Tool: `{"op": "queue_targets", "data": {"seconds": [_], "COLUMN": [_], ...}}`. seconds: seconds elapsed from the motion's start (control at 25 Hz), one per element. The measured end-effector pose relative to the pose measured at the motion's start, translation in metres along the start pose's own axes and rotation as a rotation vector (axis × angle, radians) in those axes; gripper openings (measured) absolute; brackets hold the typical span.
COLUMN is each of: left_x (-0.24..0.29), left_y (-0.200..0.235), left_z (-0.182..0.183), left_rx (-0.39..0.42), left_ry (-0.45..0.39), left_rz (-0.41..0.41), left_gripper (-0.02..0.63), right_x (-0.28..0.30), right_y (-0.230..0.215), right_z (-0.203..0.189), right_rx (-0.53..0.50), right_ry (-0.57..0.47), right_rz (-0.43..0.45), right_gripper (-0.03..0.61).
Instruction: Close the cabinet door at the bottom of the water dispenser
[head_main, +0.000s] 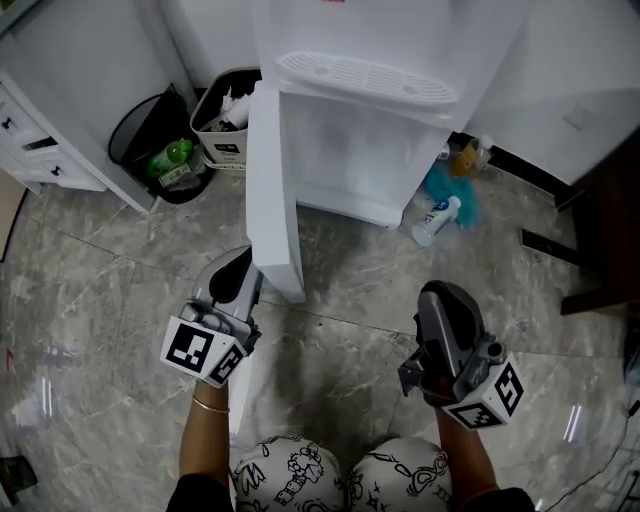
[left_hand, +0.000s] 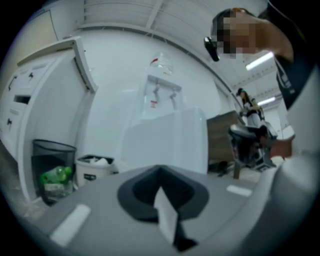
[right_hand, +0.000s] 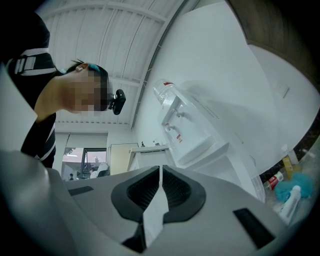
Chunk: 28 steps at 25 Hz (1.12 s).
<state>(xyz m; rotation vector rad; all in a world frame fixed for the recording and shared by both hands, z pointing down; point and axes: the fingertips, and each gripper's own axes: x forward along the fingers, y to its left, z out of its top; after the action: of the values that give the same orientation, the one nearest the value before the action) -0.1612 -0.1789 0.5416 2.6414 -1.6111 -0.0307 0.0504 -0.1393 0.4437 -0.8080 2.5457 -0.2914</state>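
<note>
The white water dispenser (head_main: 380, 60) stands at the top centre of the head view. Its bottom cabinet door (head_main: 272, 200) is swung wide open toward me, edge-on, and the bare white compartment (head_main: 365, 160) shows behind it. My left gripper (head_main: 238, 262) is shut with nothing in it, its tip just left of the door's near edge; whether it touches is unclear. My right gripper (head_main: 440, 292) is shut and holds nothing, over the floor right of the door. The left gripper view has its gripper (left_hand: 161, 187) facing the door (left_hand: 165, 140). In the right gripper view the gripper (right_hand: 160, 185) points up at the dispenser (right_hand: 180, 125).
A black mesh bin (head_main: 160, 140) and a white bin (head_main: 225, 120) stand left of the dispenser. A white drawer unit (head_main: 40, 150) is at far left. A spray bottle (head_main: 437, 220) and blue clutter (head_main: 455, 195) lie at the dispenser's right. Dark furniture (head_main: 610, 230) lines the right edge.
</note>
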Motion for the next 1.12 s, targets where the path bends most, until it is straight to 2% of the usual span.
{"op": "queue_targets", "data": {"seconds": [0.16,0.28,0.52,0.76,1.0,1.12], "left_x": [0.047,0.084,0.156,0.200,0.231,0.242], "left_y": [-0.040,-0.061,-0.094,-0.099,-0.094,-0.087], "left_z": [-0.005,-0.005,-0.014,-0.014,-0.016,-0.018], "left_rx": [-0.029,-0.005,0.028,0.051,0.011,-0.008], "left_ry": [-0.021,-0.028,-0.011,-0.001,0.007,0.024], "left_rz": [-0.096,-0.175,-0.239,-0.233,-0.188,-0.141], "left_gripper": [-0.011,-0.007,-0.006,0.000,0.000,0.000], "right_x": [-0.013,-0.027,-0.057,-0.063,-0.057,-0.054], "right_y": [-0.011,-0.026,-0.049,-0.054,-0.055,-0.055], "right_z": [0.015,0.025,0.041,0.046,0.045,0.046], "right_rx": [-0.020,-0.033,-0.054,-0.044,-0.029,-0.018], "right_ry": [-0.014,-0.034,-0.055,-0.063,-0.072,-0.069], "right_rz": [-0.047,-0.135,-0.225,-0.240,-0.234,-0.220], "right_gripper": [0.017,0.017,0.017,0.017,0.017,0.018]}}
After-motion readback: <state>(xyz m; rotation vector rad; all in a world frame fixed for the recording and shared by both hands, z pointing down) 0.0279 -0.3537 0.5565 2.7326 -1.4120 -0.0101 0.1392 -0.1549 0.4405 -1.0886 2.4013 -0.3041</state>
